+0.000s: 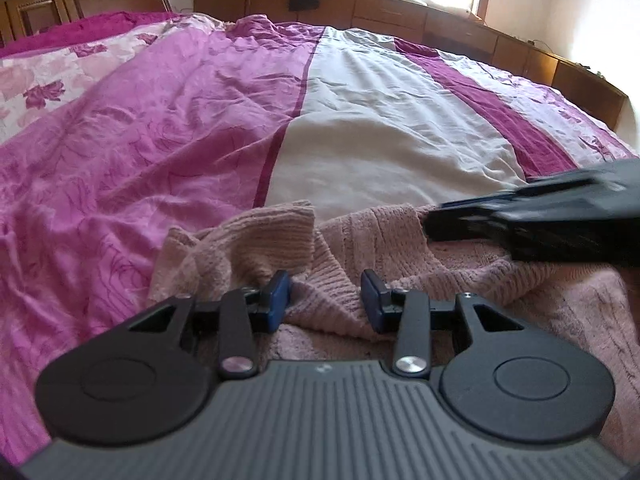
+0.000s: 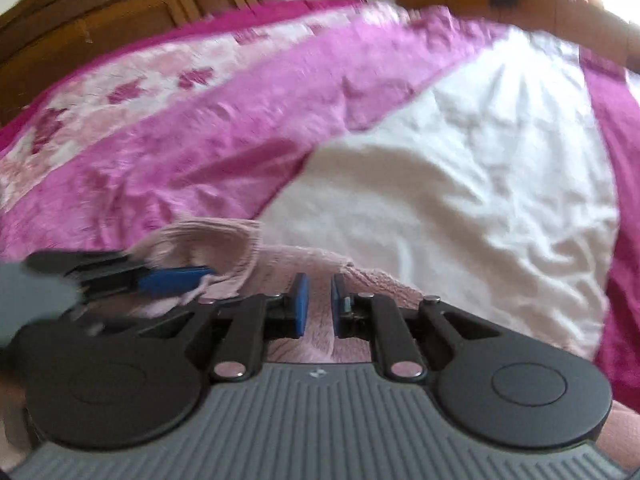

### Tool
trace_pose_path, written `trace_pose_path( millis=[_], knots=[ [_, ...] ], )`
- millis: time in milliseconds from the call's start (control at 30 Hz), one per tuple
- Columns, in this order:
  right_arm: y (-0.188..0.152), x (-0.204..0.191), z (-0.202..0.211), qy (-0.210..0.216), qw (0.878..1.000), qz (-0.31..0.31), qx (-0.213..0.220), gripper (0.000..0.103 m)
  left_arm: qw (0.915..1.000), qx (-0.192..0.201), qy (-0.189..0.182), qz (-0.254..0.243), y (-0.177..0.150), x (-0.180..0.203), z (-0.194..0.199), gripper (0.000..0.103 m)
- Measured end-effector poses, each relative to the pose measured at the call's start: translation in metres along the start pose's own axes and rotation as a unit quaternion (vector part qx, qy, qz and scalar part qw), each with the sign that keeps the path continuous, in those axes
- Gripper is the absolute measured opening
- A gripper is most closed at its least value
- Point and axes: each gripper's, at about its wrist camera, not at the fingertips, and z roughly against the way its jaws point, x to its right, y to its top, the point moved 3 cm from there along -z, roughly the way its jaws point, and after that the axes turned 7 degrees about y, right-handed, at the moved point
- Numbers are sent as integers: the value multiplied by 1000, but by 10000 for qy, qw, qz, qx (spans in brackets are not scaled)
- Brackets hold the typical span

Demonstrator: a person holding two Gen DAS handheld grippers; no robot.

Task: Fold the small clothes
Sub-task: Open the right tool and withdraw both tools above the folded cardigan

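Observation:
A pale pink knitted sweater (image 1: 380, 236) lies rumpled on the bed, with a ribbed cuff or hem (image 1: 276, 228) folded up at its far left. My left gripper (image 1: 326, 300) hovers low over the knit, open, with a ridge of fabric lying between its blue pads. My right gripper (image 2: 320, 306) is over the same sweater (image 2: 308, 264); its pads stand a narrow gap apart with knit showing below them. In the left wrist view the right gripper (image 1: 436, 228) comes in blurred from the right. In the right wrist view the left gripper (image 2: 180, 280) shows blurred beside the folded cuff (image 2: 216, 240).
The bed cover (image 1: 200, 128) has pink, magenta and white panels and stretches far beyond the sweater. A wooden headboard (image 1: 80, 0) stands at the back left. Low wooden cabinets (image 1: 400, 16) with clothes on top run along the far side under a bright window.

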Motion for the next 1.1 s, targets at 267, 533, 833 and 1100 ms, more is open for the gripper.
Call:
trace_pose_path(
  millis=[267,533,833,1100],
  knots=[
    [-4,-9,-8,18,9997,111,210,4,9997,143,-115,136,-2,-7,12,42],
    [-8,9,7,-279,9986,-206,407,6,9995,248,-83,166,1,-14,23,42],
    [-55,25,115,-489,9900,-663,1148,33,9982,145,-579,-114,7,-19,55,42],
    [-103,65,112,-1531,9844,-792,353,35,9977,-309,-174,-576,14,3,-13,43]
  ],
)
